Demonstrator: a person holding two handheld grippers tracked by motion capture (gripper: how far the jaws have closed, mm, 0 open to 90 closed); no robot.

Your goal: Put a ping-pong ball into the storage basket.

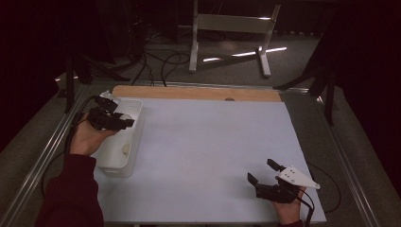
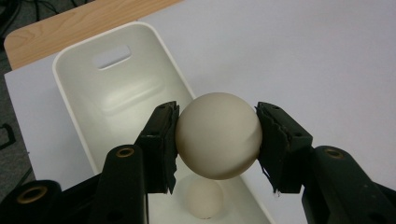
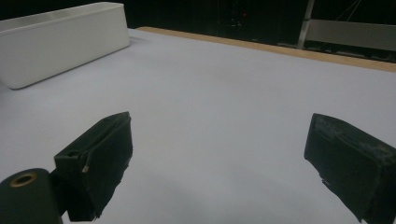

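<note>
A cream ball (image 2: pixel 218 135) is pinched between the black pads of my left gripper (image 2: pixel 217 140), which is shut on it and held above the white bin (image 2: pixel 77 95). A second, smaller-looking cream ball (image 2: pixel 203 199) lies on the bin floor below. From above, my left gripper (image 1: pixel 124 121) hovers over the far half of the bin (image 1: pixel 135 142), the held ball (image 1: pixel 126 117) just showing, with the other ball (image 1: pixel 126 149) nearer the front. My right gripper (image 1: pixel 263 171) rests open near the table's front right; its pads (image 3: pixel 100 161) stand wide apart with nothing between them.
The white mat (image 1: pixel 208 151) covers most of the table, with a strip of bare wood (image 1: pixel 189 92) along the far edge. Metal rails (image 1: pixel 42 156) border both sides. Beyond the table stand a white frame (image 1: pixel 231 28) and loose cables on the floor.
</note>
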